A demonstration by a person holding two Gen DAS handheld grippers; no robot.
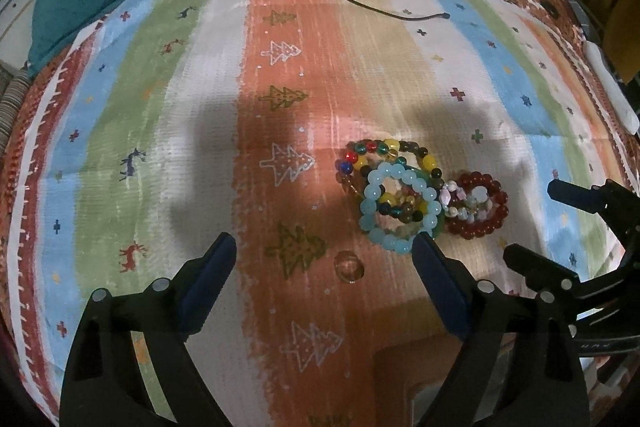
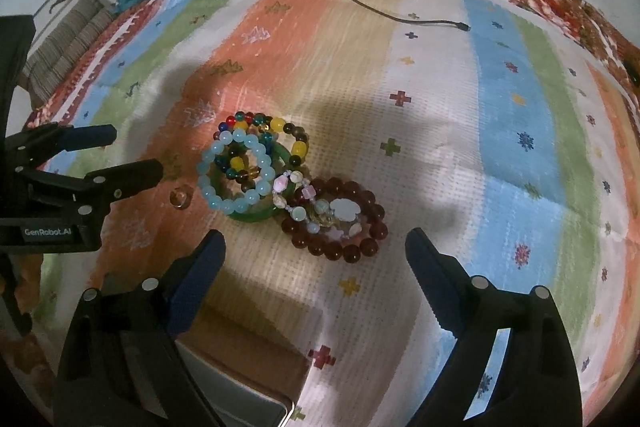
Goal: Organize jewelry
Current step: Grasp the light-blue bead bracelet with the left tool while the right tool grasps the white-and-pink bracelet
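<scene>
Beaded bracelets [image 2: 288, 183] are heaped mid-cloth [image 2: 440, 107]; left gripper [image 1: 324, 247] and right gripper [image 2: 316, 243] are held spread, nothing pinched.

lighting: dim, warm, from above. soft grey shadows fall across the striped cloth [image 1: 280, 115] at its middle. heavy fisheye bending and dark vignette at edges; slight motion blur throughout.

The right tongs [image 2: 314, 255] stood wide apart with nothing between them, above a striped cloth [image 2: 440, 107]. Just beyond, at 12 o'clock, lay a dark red bead bracelet [image 2: 340, 249]. Touching it at 10 o'clock was a pale blue bracelet [image 2: 216, 197] over a green bangle [image 2: 256, 217]. The left tongs [image 2: 124, 155] were at 9 o'clock, also open.
</scene>
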